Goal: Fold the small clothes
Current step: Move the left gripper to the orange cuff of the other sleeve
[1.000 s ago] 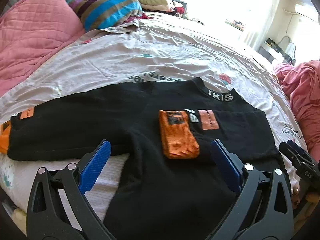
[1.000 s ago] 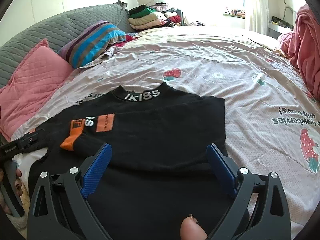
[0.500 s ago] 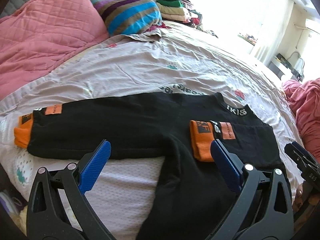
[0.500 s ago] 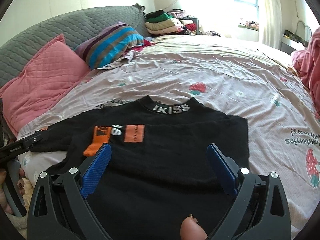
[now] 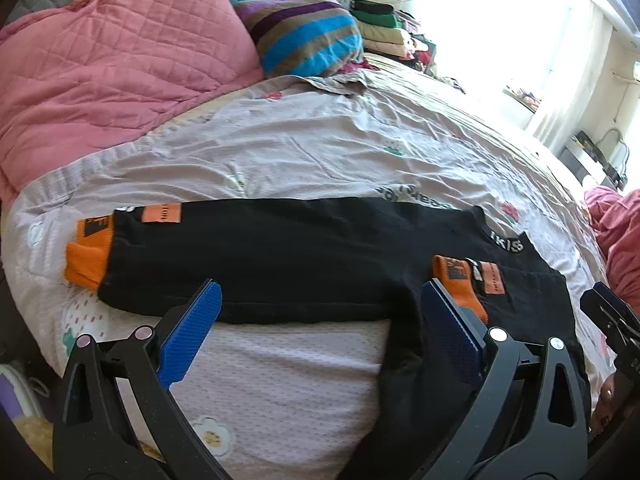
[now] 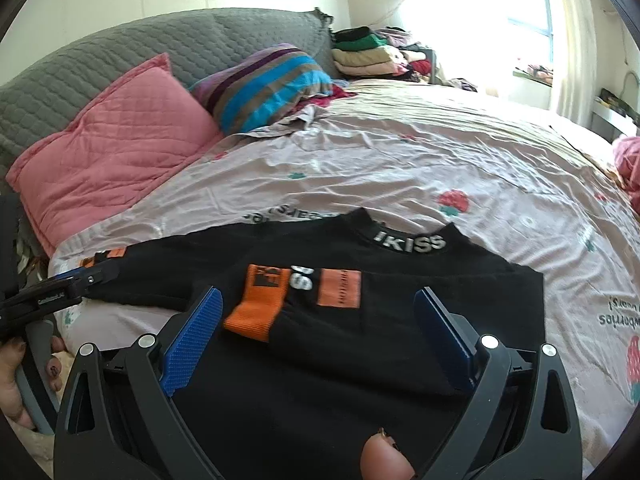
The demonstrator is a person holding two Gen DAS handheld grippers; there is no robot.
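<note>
A small black long-sleeved top (image 5: 304, 256) with orange cuffs and an "IKISS" collar lies flat on the bed. One sleeve is folded across the chest, its orange cuff (image 6: 258, 308) lying by the collar (image 6: 412, 243). The other sleeve stretches out to the left, ending in an orange cuff (image 5: 86, 262). My left gripper (image 5: 320, 332) is open and empty, above the outstretched sleeve's lower edge. My right gripper (image 6: 318, 340) is open and empty, above the top's body. The right gripper also shows at the left wrist view's right edge (image 5: 612, 320); the left gripper shows at the right wrist view's left edge (image 6: 60, 292).
A pale printed bedsheet (image 6: 440, 160) covers the bed. A pink quilted pillow (image 5: 120, 72) and a striped pillow (image 5: 308, 36) lie at the head, with a grey headboard (image 6: 160, 44). Folded clothes (image 6: 368, 54) are stacked at the far corner. A pink blanket (image 5: 620, 232) lies at the right.
Both grippers have swung left over the top. The outstretched left sleeve and its orange cuff have come fully into the left wrist view. Both grippers stay open.
</note>
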